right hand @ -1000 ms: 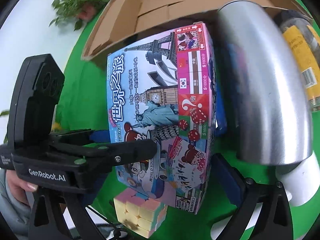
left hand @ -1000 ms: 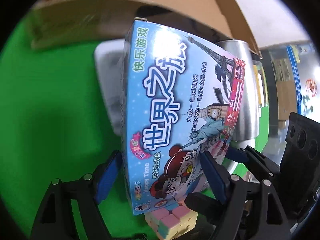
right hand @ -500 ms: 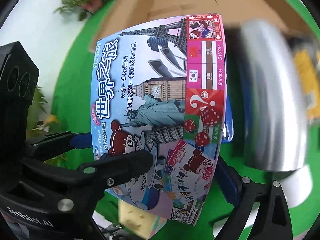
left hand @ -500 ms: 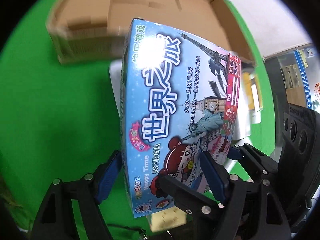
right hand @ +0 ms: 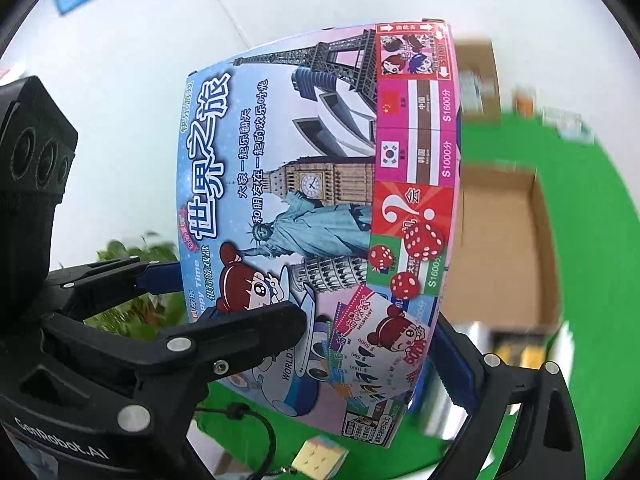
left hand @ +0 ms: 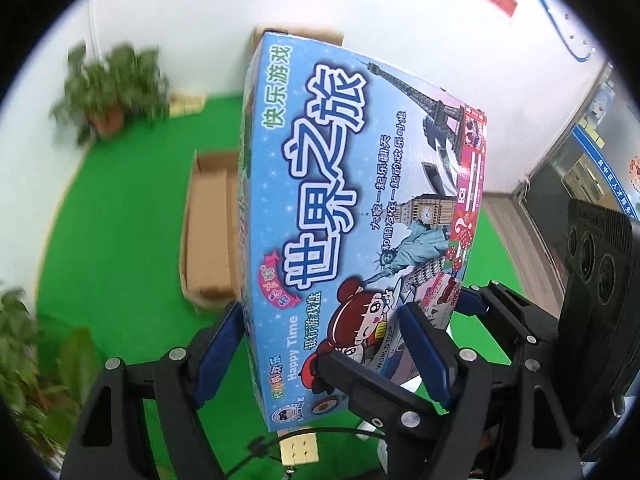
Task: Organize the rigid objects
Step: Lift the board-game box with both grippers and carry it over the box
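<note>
Both grippers hold one board game box (left hand: 352,216) off the green floor (left hand: 120,240), each angled down and forward with the box rising away from the cameras.

In the left wrist view the left gripper (left hand: 320,348) has its jaws clamped across the near end of the box: one blue pad presses the box's narrow left side and the other lies on the printed top face. The right gripper (left hand: 464,308) comes in from the right of that view, its blue-tipped finger at the box's right edge.

In the right wrist view the right gripper (right hand: 360,344) has its jaws set wide and clamped on the same box: the left finger (right hand: 240,336) lies flat on the printed face and the right blue pad sits against the box's right side. The left gripper (right hand: 160,276) reaches in from the left of that view, touching the box's left edge.

An open cardboard box (left hand: 208,236) lies on the floor beyond and below the lifted game box, well apart from it. A pastel puzzle cube (right hand: 320,456) rests on the floor right under the near end of the game box. A metal cylinder (right hand: 472,344) and a yellow-labelled item show blurred at the lower right of the right wrist view. Potted plants (left hand: 112,96) stand at the far left by the white wall.
</note>
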Tool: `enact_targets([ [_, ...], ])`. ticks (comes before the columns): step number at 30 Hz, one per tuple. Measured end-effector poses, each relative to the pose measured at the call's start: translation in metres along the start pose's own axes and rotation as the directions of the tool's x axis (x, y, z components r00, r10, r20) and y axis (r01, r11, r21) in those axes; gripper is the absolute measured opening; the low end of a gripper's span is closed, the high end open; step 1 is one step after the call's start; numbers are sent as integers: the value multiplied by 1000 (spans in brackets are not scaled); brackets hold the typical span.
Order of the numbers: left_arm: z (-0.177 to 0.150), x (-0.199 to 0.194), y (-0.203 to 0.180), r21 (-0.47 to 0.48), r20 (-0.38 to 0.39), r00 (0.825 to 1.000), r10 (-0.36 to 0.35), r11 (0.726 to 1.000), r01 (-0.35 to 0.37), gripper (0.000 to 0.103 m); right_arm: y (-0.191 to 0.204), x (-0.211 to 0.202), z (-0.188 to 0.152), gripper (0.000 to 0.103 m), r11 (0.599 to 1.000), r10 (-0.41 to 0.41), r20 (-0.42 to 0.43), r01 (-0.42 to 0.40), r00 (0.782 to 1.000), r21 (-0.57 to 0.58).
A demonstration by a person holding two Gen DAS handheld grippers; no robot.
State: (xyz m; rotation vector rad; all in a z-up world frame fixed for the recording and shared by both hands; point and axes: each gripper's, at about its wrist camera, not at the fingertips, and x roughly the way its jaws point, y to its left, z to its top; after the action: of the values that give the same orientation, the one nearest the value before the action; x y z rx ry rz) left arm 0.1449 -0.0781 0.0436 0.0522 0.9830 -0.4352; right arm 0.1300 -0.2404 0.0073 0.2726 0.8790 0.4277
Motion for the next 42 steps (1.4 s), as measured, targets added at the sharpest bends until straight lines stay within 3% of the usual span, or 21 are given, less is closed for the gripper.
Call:
enact_targets([
  [6, 13, -43, -46, 41, 99, 994, 35, 998, -39, 79, 2, -59, -5, 96, 999, 10, 99, -6, 995, -44],
  [13, 19, -80, -46, 93, 162, 986, 31, 995, -46, 79, -18, -108, -22, 96, 996, -6, 143, 18, 990, -83],
  [21, 40, -60, -5, 128, 169, 985, -28, 992, 6, 79, 1, -97, 1, 96, 995, -59, 153, 70, 987, -66],
  [35, 61, -40, 53, 97, 162, 983, -86, 993, 71, 79, 6, -62, -1, 96, 992, -83, 115, 93, 990, -86],
  [42, 80, 0, 83, 45, 106, 989, -98, 995, 94, 79, 4, -62, -1, 96, 992, -89, 54, 93, 995, -85],
])
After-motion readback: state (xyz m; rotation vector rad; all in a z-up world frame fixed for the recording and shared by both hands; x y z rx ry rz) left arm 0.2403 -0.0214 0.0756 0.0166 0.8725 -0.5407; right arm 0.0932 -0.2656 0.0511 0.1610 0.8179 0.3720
